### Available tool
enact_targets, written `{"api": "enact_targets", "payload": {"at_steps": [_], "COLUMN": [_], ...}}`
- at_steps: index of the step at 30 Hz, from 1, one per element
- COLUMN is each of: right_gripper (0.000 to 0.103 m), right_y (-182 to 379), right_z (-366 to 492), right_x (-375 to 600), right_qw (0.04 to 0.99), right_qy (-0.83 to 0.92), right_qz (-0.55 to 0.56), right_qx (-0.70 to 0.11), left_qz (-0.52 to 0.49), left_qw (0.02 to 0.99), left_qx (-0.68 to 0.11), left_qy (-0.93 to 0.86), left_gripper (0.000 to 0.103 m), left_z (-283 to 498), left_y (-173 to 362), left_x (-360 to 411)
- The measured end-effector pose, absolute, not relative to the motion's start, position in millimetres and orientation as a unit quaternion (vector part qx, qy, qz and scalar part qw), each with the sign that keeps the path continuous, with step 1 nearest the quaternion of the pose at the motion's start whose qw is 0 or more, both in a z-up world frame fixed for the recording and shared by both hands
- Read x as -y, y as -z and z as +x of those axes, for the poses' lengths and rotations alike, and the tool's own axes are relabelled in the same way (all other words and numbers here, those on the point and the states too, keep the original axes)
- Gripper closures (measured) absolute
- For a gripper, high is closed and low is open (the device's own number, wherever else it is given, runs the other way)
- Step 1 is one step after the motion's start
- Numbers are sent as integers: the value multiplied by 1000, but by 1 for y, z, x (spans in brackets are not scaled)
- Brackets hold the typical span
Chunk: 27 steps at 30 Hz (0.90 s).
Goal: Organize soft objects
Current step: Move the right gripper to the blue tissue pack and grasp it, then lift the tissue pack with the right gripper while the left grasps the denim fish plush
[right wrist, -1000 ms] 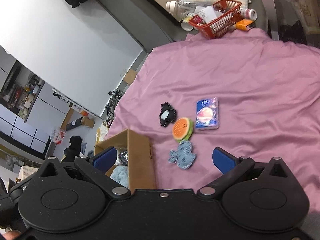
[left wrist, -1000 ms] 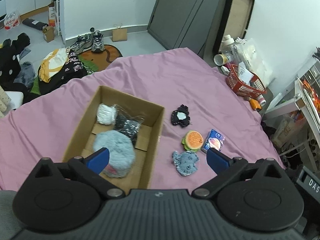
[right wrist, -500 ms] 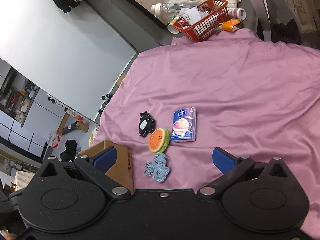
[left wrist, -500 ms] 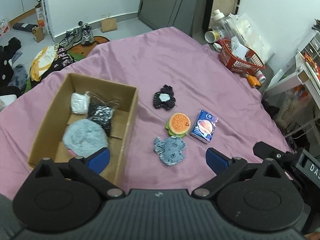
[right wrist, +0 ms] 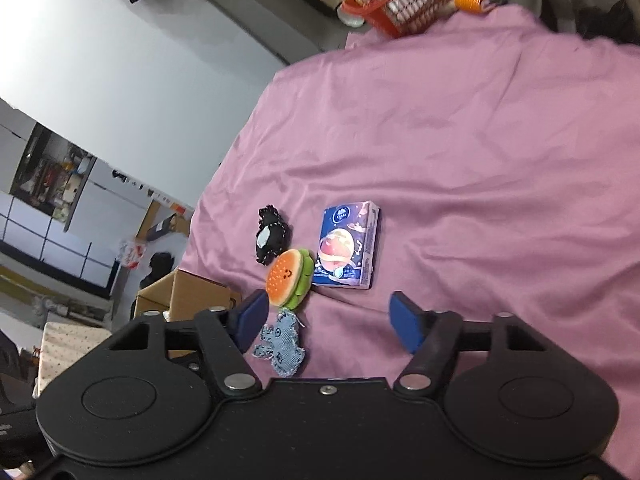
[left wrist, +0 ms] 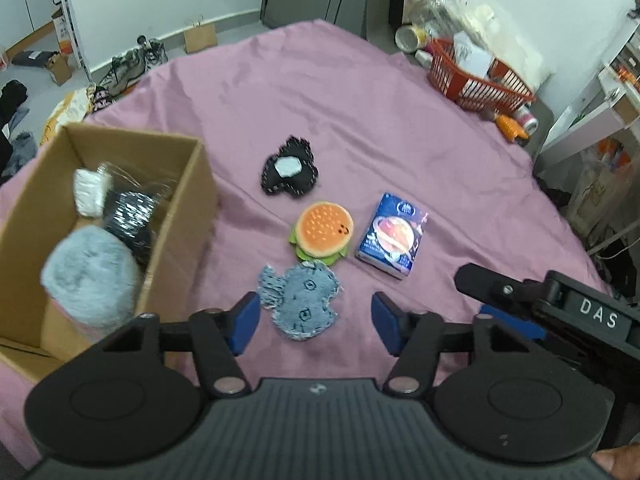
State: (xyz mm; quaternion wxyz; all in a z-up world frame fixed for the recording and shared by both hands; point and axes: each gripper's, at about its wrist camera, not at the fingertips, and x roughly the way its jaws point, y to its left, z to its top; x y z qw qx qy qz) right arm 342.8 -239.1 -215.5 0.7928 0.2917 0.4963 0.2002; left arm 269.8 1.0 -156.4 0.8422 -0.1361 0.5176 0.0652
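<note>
Here, four soft things lie loose on the pink sheet (left wrist: 360,112), bunched just beside the cardboard box (left wrist: 188,216) that seems meant to take them. Nearest the left gripper (left wrist: 316,320) is the denim patch toy (left wrist: 302,300), flat on the sheet and framed between the blue fingertips (left wrist: 244,320), whose jaws are spread wide and grip nothing. That line-up reads as the set-up for a pick, though the fingers look to be above it rather than touching. Just beyond the patch sits the burger plush (left wrist: 322,234), the two nearly touching; farther on lies the black plush with a pale patch (left wrist: 290,172), and beside the burger, apart from it, the blue tissue pack (left wrist: 392,236).

The right gripper (right wrist: 328,320) is likewise spread and empty; its view looks over the same cluster, with the denim patch toy (right wrist: 280,346) near its left fingertip and the burger plush (right wrist: 290,278) and tissue pack (right wrist: 346,248) ahead. In the left view its black body shows at the right edge, near the left tool.

The box already holds a fluffy grey plush (left wrist: 90,276) at the near end, a dark sparkly bundle in clear wrap (left wrist: 128,220) behind it, and a small white bundle (left wrist: 88,192) farther back, with floor still bare. A red basket (left wrist: 476,84) of bottles and papers stands off the far corner.
</note>
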Motion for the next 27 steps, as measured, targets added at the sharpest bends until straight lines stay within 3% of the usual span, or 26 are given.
{"api": "enact_targets", "payload": {"at_steps": [6, 24, 25, 27], "right_gripper": [44, 51, 57, 70], "right_y": [240, 287, 288, 289], "right_z": [360, 401, 402, 406], "right_x": [235, 220, 219, 216], "right_qw": [775, 748, 747, 749], "right_qy": [-218, -221, -219, -211], "right_qz": [304, 337, 339, 332], "right_qx": [-509, -527, -528, -533], "left_qz": [-131, -116, -117, -116], "left_qw": [833, 805, 805, 804], "left_qx": [-532, -572, -573, -574], "left_qy": [-72, -101, -101, -109], "left_gripper": [58, 60, 61, 79], "left_z": [284, 308, 308, 308], "left_y": [183, 234, 234, 232], "left_x": [8, 4, 3, 2]}}
